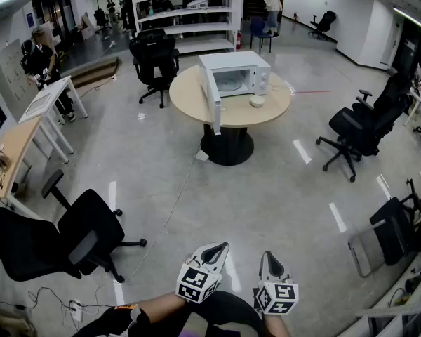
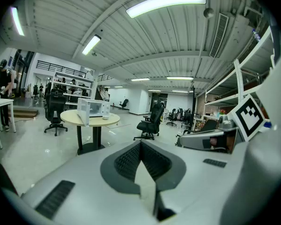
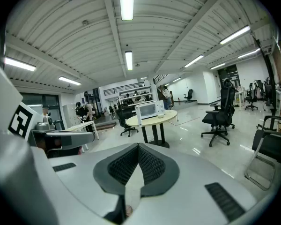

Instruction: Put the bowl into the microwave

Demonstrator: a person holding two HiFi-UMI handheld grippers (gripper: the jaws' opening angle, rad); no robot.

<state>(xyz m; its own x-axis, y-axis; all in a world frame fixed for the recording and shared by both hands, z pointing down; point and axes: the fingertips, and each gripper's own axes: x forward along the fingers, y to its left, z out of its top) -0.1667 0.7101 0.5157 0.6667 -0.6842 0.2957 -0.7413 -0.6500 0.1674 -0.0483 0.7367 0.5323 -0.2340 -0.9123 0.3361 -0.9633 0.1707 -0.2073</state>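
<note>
Now, mind the black office chair [image 1: 91, 223] at lower left and the thin floor cable [image 1: 172, 206] beside it; either could trip you. At bottom centre your left gripper [image 1: 219, 247] and right gripper [image 1: 269, 257] are both closed, empty. Upper centre, the white microwave [image 1: 237, 72] has its door [image 1: 213, 98] swung out over the round beige table [image 1: 189, 104]; the small white bowl [image 1: 257, 102] at its right could get knocked off.

The microwave [image 1: 235, 76] is white, the bowl [image 1: 257, 102] white too, the table [image 1: 189, 98] pale tan, the floor [image 1: 266, 195] glossy grey. My left gripper [image 1: 221, 246] and right gripper [image 1: 269, 256] are light grey, with black-and-white square-patterned cubes [image 1: 196, 283].
</note>
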